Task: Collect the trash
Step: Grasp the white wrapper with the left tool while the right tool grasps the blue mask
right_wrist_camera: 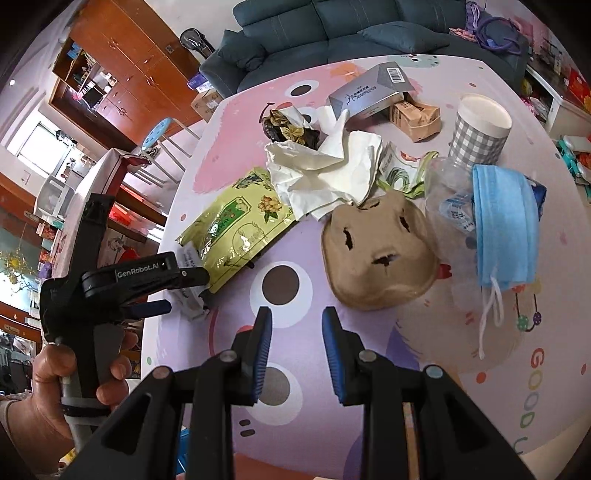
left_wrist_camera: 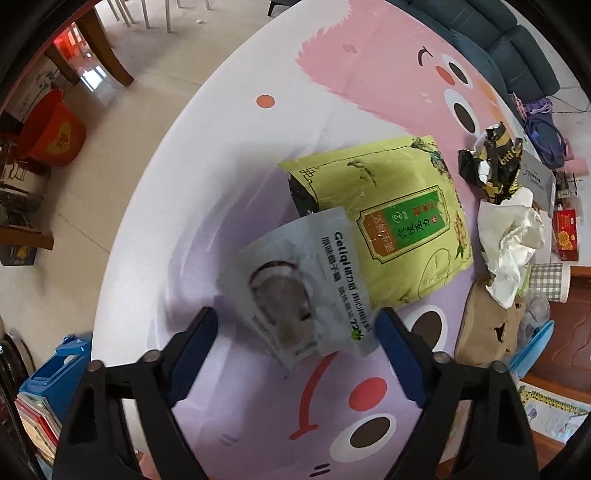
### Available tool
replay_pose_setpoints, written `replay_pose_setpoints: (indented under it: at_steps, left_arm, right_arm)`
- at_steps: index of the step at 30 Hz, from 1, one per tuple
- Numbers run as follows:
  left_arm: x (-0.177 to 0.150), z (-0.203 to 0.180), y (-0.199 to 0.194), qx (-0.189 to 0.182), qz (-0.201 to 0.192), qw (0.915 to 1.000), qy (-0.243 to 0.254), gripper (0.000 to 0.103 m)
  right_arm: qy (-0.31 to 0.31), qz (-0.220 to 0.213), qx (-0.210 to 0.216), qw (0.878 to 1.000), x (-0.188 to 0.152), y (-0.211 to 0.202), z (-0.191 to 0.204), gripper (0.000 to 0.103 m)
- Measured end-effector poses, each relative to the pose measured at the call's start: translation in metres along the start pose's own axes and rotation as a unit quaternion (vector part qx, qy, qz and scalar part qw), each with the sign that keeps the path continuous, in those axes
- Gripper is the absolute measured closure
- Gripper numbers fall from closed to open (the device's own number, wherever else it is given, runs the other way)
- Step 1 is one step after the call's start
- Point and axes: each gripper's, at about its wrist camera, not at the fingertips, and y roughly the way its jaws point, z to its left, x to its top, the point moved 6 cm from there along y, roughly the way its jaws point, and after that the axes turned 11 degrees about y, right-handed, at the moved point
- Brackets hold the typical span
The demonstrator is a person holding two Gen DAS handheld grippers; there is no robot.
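Note:
My left gripper [left_wrist_camera: 297, 325] is open, its fingers on either side of the near end of a grey-white snack pouch [left_wrist_camera: 306, 284] that lies on the table overlapping a yellow-green tea bag [left_wrist_camera: 399, 218]. In the right wrist view the left gripper [right_wrist_camera: 184, 291] shows at the left, at the pouch [right_wrist_camera: 190, 301] beside the yellow-green bag [right_wrist_camera: 236, 229]. My right gripper [right_wrist_camera: 297, 314] is open and empty above the table, just short of a brown paper tray [right_wrist_camera: 380, 251]. Behind lie crumpled white paper [right_wrist_camera: 328, 173], a blue face mask [right_wrist_camera: 504, 225] and a crushed plastic bottle [right_wrist_camera: 448, 199].
A checked paper cup [right_wrist_camera: 478, 129], a grey box [right_wrist_camera: 373, 88], a small brown carton [right_wrist_camera: 417, 118] and a black-gold wrapper [right_wrist_camera: 288, 127] stand at the table's far side. A red bucket [left_wrist_camera: 51, 129] is on the floor left. A blue sofa [right_wrist_camera: 332, 33] is behind.

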Motion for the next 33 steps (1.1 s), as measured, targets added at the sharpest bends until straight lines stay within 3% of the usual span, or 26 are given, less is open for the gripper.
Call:
replay_pose_setpoints:
  at_steps: [2, 5, 12, 17, 22, 26, 33]
  left_arm:
    - [-0.001, -0.002, 0.004, 0.002, 0.003, 1.0000, -0.002, 0.034]
    - [0.000, -0.005, 0.003, 0.008, -0.005, 0.9999, 0.008, 0.055]
    - [-0.004, -0.004, -0.009, -0.003, -0.012, 0.9997, 0.023, 0.077]
    - [-0.016, -0.010, -0.019, 0.013, -0.009, 0.9984, 0.054, 0.084]
    - [-0.033, -0.014, -0.030, 0.023, -0.019, 0.9956, 0.088, 0.085]
    - [-0.043, -0.029, -0.040, 0.030, -0.038, 0.9909, 0.125, 0.085]
    - [-0.046, -0.051, -0.051, 0.025, -0.055, 0.9841, 0.167, 0.085]
  right_arm:
    - [0.003, -0.001, -0.003, 1.000, 0.002, -0.001, -0.004, 0.075]
    - [0.011, -0.003, -0.004, 1.000, 0.004, -0.006, -0.012, 0.075]
    - [0.043, -0.045, -0.017, 0.998, 0.021, -0.042, -0.048, 0.075]
    - [0.074, -0.077, -0.037, 0.994, 0.036, -0.063, -0.086, 0.075]
    - [0.099, -0.072, -0.061, 0.991, 0.045, -0.053, -0.121, 0.075]
    - [0.109, -0.077, -0.059, 0.989, 0.052, -0.042, -0.134, 0.050]
    - [0.114, -0.073, -0.053, 0.989, 0.066, -0.019, -0.143, 0.050]
